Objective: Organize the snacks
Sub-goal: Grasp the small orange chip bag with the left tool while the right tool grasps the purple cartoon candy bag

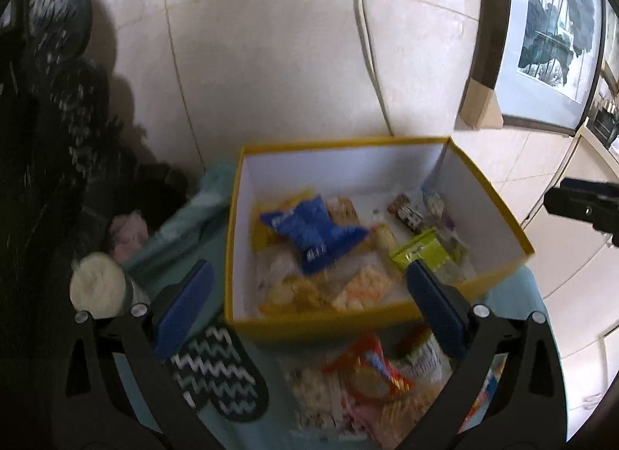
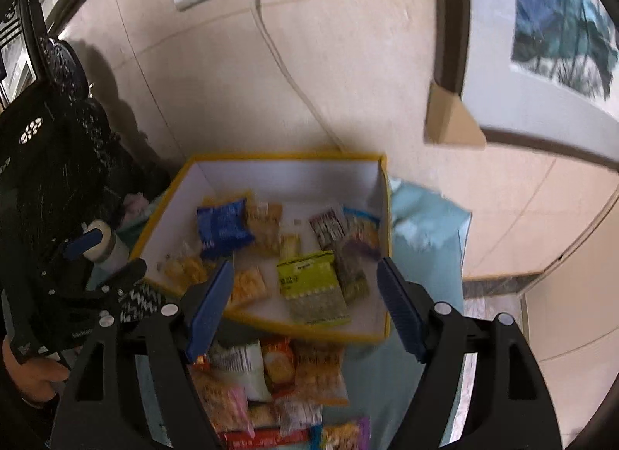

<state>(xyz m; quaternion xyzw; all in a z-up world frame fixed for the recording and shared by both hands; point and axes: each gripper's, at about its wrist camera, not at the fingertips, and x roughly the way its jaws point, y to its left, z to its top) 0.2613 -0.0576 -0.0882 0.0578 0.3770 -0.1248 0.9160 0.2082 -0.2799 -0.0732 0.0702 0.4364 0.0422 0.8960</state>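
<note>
Hovering on the left, your left gripper (image 1: 309,295) had its jaws spread wide and empty above the yellow box (image 1: 495,218), already part filled; further right, your right gripper (image 2: 305,307) hung released over the loose snack packets (image 2: 271,380) waiting on the table (image 2: 425,225), presumably the next pick.

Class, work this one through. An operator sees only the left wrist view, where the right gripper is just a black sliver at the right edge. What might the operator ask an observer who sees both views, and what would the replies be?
Operator: Is the right gripper carrying a snack?
Observer: No. The right gripper is open, with nothing between its pads.
Operator: What lies beneath it?
Observer: The loose snack pile on the blue cloth, just in front of the yellow box.
</note>
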